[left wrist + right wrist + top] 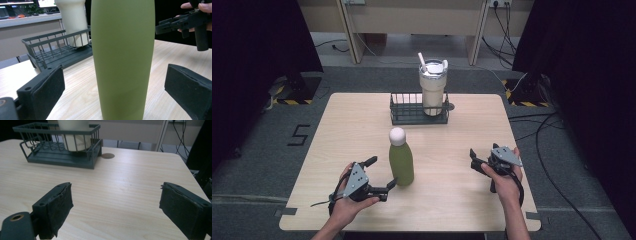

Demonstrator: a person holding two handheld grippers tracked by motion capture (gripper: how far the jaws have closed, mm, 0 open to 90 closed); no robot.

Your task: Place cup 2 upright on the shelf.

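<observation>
The tall olive-green bottle with a round white cap (401,157) stands upright on the light wooden table (452,200), near the front edge and a little left of the middle. The left gripper (382,176) is brought to it from the left side, with its jaws spread wide and the bottle body between them. In the left gripper view the green body (123,57) rises in the gap, and both black pads (47,92) are clearly apart from it, so nothing is clamped yet. I judge that the hand holds the gripper low and level so that the pads can close on the wide lower part of the bottle, where the grip would be most steady.

The right gripper (482,161) is held well apart at the right side of the table, also with jaws spread and nothing between them; it seems to wait.

Behind the bottle, at the far edge, a dark wire basket (404,112) holds a cream tumbler with lid and straw (433,85) in its right end.

The high view gives the white cap and the whole layout. The left gripper view instead shows the free space at each pad. The right gripper view shows a small round brown mark (108,156) on the table just beside the basket (37,143).
</observation>
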